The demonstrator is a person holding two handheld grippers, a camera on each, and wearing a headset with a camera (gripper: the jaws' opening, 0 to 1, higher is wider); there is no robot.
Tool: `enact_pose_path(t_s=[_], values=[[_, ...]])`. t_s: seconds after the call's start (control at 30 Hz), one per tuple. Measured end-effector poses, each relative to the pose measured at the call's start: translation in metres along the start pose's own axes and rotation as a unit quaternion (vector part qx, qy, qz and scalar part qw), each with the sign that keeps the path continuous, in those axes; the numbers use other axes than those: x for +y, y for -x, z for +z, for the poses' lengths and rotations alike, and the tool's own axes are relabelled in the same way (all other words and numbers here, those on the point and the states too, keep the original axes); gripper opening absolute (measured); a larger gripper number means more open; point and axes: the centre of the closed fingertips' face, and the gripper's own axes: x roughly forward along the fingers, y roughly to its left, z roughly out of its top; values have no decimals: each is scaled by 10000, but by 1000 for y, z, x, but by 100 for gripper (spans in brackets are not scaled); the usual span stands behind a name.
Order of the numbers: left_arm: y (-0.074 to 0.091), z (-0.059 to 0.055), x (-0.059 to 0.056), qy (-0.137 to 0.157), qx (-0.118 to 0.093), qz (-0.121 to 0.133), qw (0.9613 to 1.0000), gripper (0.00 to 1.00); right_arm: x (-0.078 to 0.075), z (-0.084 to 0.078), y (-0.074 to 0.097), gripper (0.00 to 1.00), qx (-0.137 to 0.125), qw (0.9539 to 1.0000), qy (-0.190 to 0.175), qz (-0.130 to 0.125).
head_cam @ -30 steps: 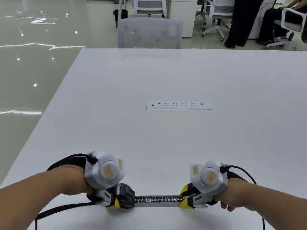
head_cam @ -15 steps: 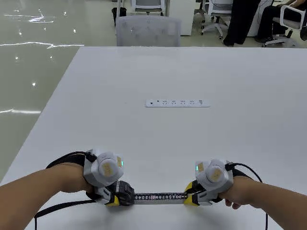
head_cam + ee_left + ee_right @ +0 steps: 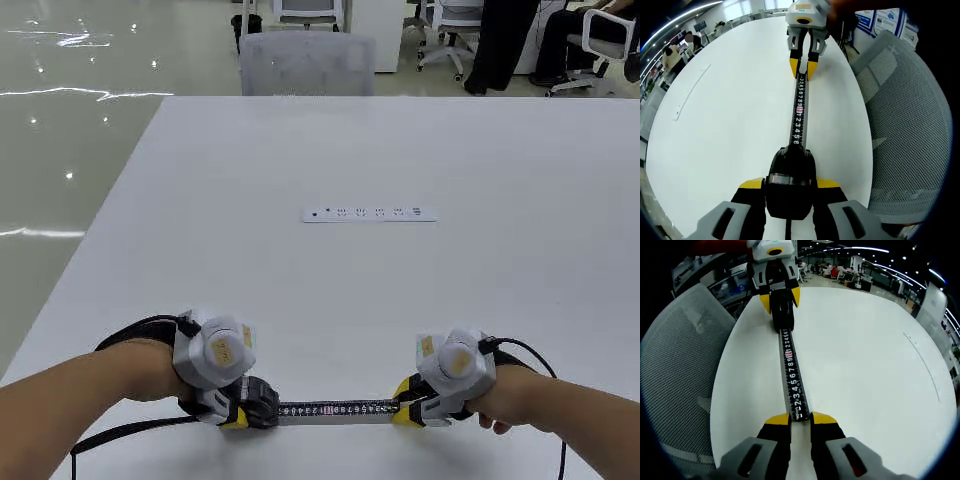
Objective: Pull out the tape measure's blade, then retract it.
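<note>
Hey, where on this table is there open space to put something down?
Bare tabletop between the power strip and the blade, and all beyond the strip toward the chair. Crowded at the near edge: left gripper, tape measure, right gripper.

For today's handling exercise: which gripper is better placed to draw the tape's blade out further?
The right gripper: its jaws pinch the blade at its free end, while the left gripper clamps the black case, likely serving as anchor.

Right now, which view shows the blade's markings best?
Right gripper view: the blade runs large up the middle, numerals readable. Left gripper view shows it narrower; head view, a thin strip low in frame.
</note>
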Motion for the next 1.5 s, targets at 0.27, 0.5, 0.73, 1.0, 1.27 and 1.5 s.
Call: enact_pose_path(t_s=[0.27, 0.5, 0.73, 1.0, 1.27, 1.5], values=[[0, 0, 0, 22, -11, -2, 10000, 33, -2, -7, 6, 12, 61, 10000, 13, -31], [0, 1, 0, 28, -20, 0, 10000, 33, -4, -15, 10, 12, 80, 9999, -28, -75], [0, 0, -1, 13, -14, -1, 10000, 33, -4, -18, 13, 12, 75, 9999, -76, -81], [0, 0, 0, 10, -11, -2, 10000, 33, -8, -27, 19, 12, 88, 9998, -127, -108], [0, -1, 0, 8, -2, -11, 10000, 33, -8, -32, 24, 12, 98, 9997, -173, -131], [1, -1, 0, 5, 3, -13, 10000, 33, -9, -35, 26, 12, 131, 9997, -155, -122]])
